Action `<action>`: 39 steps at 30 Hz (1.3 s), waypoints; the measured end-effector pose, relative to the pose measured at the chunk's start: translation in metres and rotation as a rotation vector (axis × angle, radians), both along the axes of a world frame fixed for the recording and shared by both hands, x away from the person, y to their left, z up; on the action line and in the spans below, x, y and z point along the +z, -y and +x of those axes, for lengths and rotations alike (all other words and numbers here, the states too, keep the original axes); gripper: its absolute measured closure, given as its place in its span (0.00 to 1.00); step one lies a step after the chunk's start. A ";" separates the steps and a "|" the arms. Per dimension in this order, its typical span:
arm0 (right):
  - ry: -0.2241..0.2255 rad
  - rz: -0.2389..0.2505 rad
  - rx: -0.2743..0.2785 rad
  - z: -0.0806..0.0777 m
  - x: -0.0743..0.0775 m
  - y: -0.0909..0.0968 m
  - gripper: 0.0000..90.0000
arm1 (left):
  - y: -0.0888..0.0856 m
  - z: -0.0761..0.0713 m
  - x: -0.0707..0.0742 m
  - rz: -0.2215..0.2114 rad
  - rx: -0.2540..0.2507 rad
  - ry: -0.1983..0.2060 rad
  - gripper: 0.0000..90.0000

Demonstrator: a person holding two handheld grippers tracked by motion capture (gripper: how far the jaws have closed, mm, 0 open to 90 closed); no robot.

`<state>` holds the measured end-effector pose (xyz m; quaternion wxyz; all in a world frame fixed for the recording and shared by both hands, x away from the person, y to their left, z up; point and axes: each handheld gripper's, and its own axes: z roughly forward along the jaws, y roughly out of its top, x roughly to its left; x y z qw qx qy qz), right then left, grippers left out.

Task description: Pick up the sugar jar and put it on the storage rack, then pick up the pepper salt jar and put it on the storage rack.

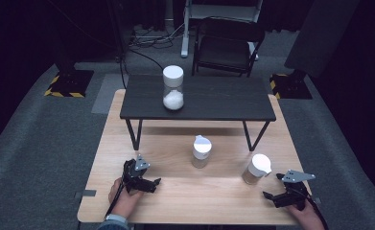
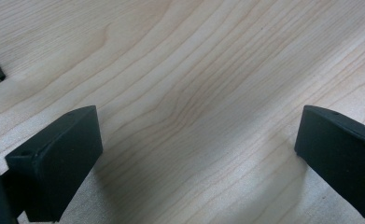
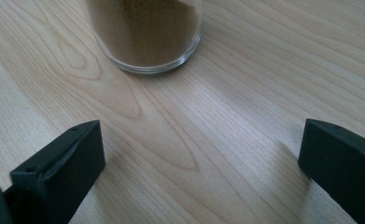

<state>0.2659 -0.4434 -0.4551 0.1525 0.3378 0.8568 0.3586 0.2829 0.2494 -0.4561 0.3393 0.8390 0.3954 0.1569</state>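
Presently, findings as follows.

Nearest jar: the brown-powder jar [image 1: 256, 170] stands upright just ahead of the right gripper [image 1: 277, 188], apart from it; the right gripper view shows its glass base [image 3: 148, 35] straight ahead of the jaws and slightly left of their centre line.
Long axis: vertical, so a level approach across its round body looks suitable.
Nearer hand: the right; the left gripper [image 1: 149, 184] is well apart from that jar.
Right jaws: released, spread wide, bare wood between them.
Left jaws: released, wide, nothing but the wooden table [image 2: 194, 93] between them.
Second jar: the tan-filled jar [image 1: 201, 152] stands ahead of and between both grippers.
Third jar: the white-powder jar [image 1: 173, 88] stands on the dark raised shelf [image 1: 223, 100], farthest off.
Materials: clear smooth glass, white rounded lids, fine powder; pale grained wood; matt black blocky jaws.
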 end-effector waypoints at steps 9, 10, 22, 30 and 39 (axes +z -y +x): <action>0.001 -0.001 0.001 0.000 0.000 0.000 0.00 | 0.000 0.000 0.000 0.000 0.001 0.000 0.01; 0.000 0.000 0.000 0.000 0.000 0.000 0.00 | 0.000 0.000 0.000 -0.001 0.001 0.000 0.01; -0.002 0.001 -0.006 -0.001 0.000 0.000 0.01 | 0.000 0.001 0.000 -0.001 0.001 -0.004 0.01; -0.003 0.004 0.009 0.001 0.000 0.003 0.01 | 0.000 0.001 0.000 -0.001 0.001 -0.004 0.01; 0.028 0.032 -0.018 -0.008 0.002 0.008 0.02 | 0.000 0.001 0.000 -0.002 0.001 -0.003 0.01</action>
